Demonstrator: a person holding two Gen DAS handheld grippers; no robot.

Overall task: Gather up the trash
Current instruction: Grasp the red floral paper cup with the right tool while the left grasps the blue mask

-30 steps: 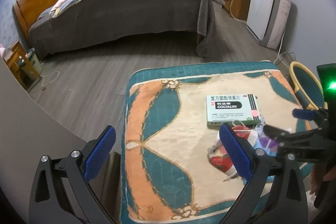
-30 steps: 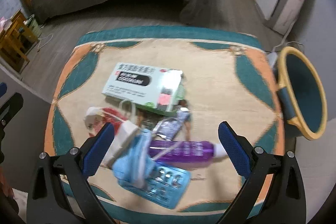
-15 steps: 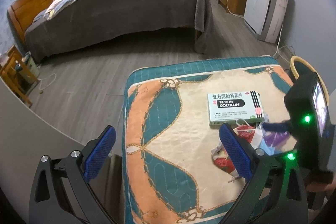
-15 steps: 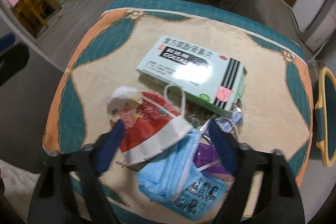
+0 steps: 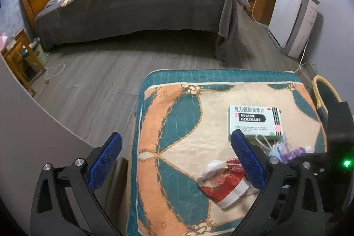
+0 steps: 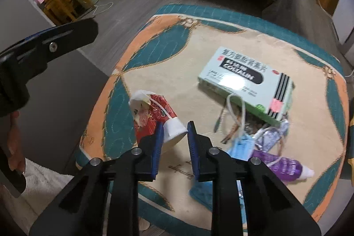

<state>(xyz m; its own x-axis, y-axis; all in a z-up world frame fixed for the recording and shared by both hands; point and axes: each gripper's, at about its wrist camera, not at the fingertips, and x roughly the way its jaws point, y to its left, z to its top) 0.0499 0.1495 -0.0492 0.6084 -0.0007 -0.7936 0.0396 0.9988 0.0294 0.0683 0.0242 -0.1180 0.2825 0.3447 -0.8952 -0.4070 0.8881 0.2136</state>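
The right gripper [image 6: 174, 125] closes its blue-padded fingers [image 6: 158, 136] on the white base of a crushed red-and-white paper cup [image 6: 154, 116] lying on its side at the near left of a teal, orange and cream quilted desk cover [image 6: 177, 68]; the base sits between the pads, which appear to be just meeting it. Just right of the cup lie a blue face mask [image 6: 240, 144] and a purple plastic tube [image 6: 281, 165], with a pale green medicine box [image 6: 245, 79] beyond them. The left gripper [image 5: 174, 160] hangs off the cover's left edge, fingers spread wide and holding nothing. A yellow-rimmed bin [image 5: 325, 92] stands beyond the cover's far right corner. A clean lift likely calls for squeezing gently, so the flattened cup neither slips nor drags the mask's loops along.
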